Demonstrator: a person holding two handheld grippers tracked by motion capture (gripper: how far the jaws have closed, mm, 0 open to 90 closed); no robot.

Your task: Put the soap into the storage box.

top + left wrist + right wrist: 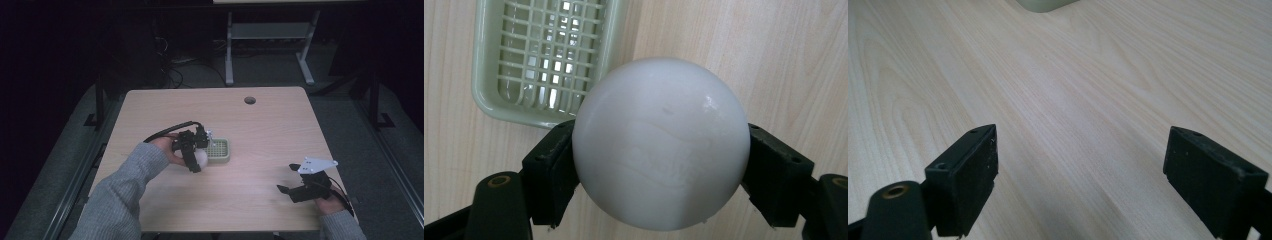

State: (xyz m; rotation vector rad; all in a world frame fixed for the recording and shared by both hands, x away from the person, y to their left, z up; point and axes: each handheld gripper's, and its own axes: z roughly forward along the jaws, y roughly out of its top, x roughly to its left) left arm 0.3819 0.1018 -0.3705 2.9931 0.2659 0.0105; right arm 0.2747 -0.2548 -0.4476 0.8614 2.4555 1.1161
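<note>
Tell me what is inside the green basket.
Nothing can be seen inside the green basket: its slatted bottom shows only the table through it. The white ball, held by the left gripper, covers the basket's near corner.

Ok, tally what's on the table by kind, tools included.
White ball: 1, gripped by the left tool
Green slotted basket: 1
Handheld tools: 2, the right tool open and empty
Total: 4
</note>
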